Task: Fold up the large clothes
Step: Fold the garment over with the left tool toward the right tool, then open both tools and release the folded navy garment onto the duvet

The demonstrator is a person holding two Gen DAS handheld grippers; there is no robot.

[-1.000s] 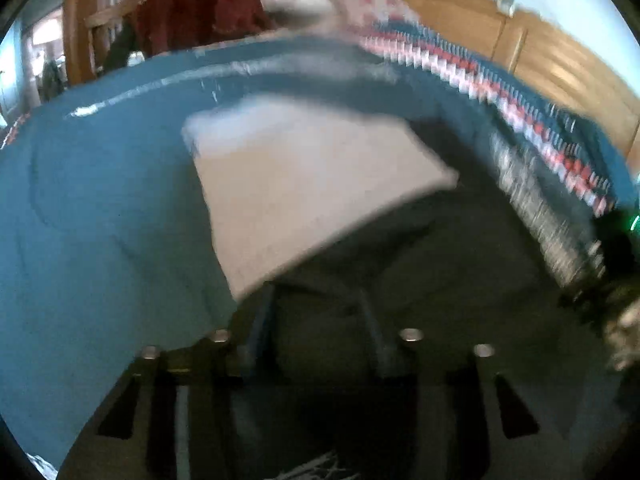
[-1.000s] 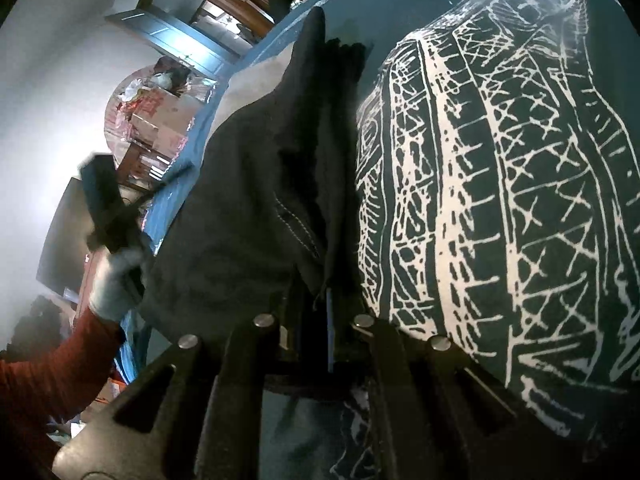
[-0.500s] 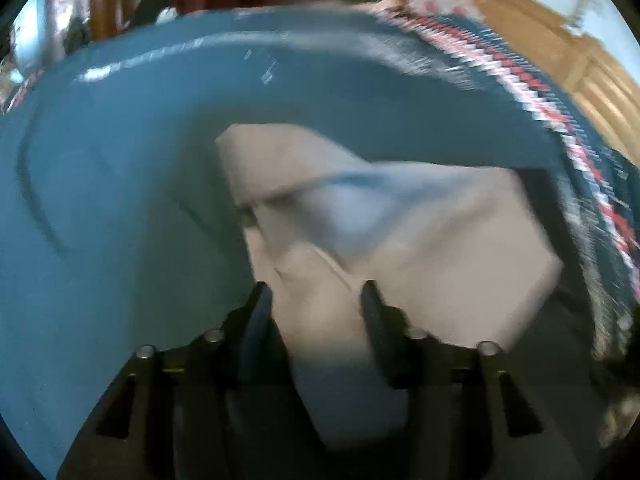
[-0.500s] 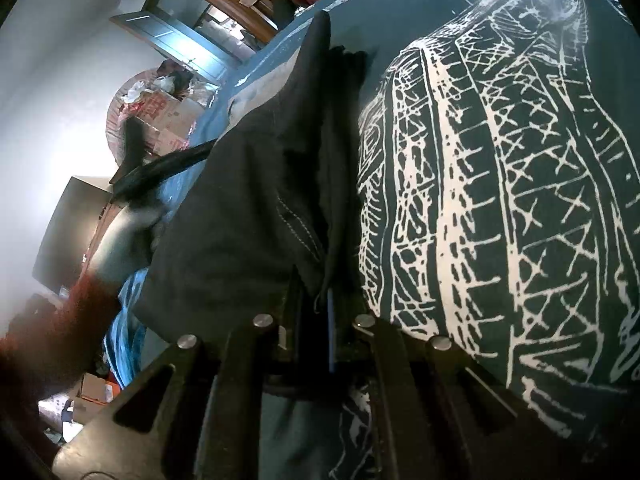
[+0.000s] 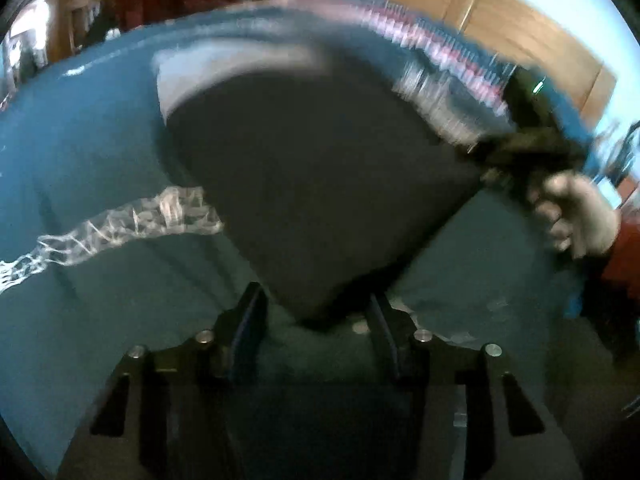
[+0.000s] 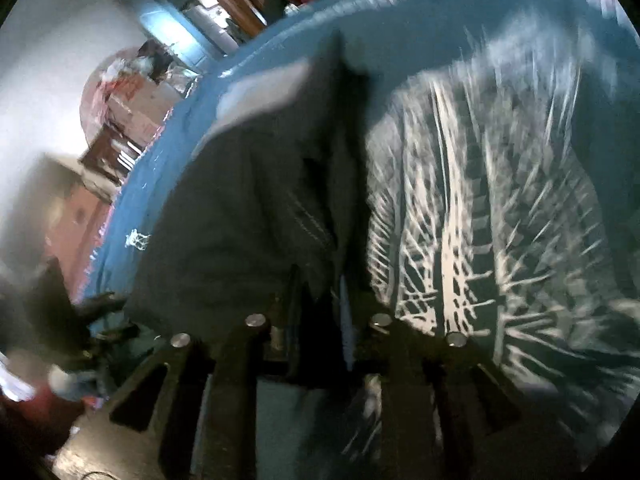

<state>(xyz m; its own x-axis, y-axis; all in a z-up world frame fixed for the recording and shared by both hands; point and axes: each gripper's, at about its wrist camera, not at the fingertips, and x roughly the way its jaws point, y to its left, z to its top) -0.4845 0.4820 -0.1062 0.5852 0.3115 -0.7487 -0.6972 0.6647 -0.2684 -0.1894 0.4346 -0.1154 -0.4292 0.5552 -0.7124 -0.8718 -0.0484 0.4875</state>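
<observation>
From the left wrist camera, the left gripper (image 5: pixel 314 312) has its two fingers (image 5: pixel 250 320) spread apart, and a corner of the dark garment (image 5: pixel 320 184) hangs down into the gap between them. Whether either finger touches the cloth I cannot tell. The garment stretches up and away as a broad dark panel above a blue bedspread (image 5: pixel 80 152), with a pale cloth (image 5: pixel 240 60) showing behind its upper edge. A strip of white lattice print (image 5: pixel 120 228) crosses the blue-green fabric at the left. At the right edge a gloved hand (image 5: pixel 576 216) with a red sleeve (image 5: pixel 624 256) holds the right gripper (image 5: pixel 528 148), which meets the garment's far corner; that area is blurred. A wooden headboard (image 5: pixel 520 32) runs along the top right.

From the right wrist camera, the right gripper (image 6: pixel 320 300) has its fingers close together, clamped on a bunched fold of the dark garment (image 6: pixel 240 220). The garment rises from the fingers and spreads to the left over the blue bedspread (image 6: pixel 400 12). To the right lies fabric with a large white lattice print (image 6: pixel 480 220), blurred. The pale cloth (image 6: pixel 260 92) shows above the garment's upper edge. At the lower left the left gripper (image 6: pixel 100 312) appears dark and blurred, just beside the garment's edge.
</observation>
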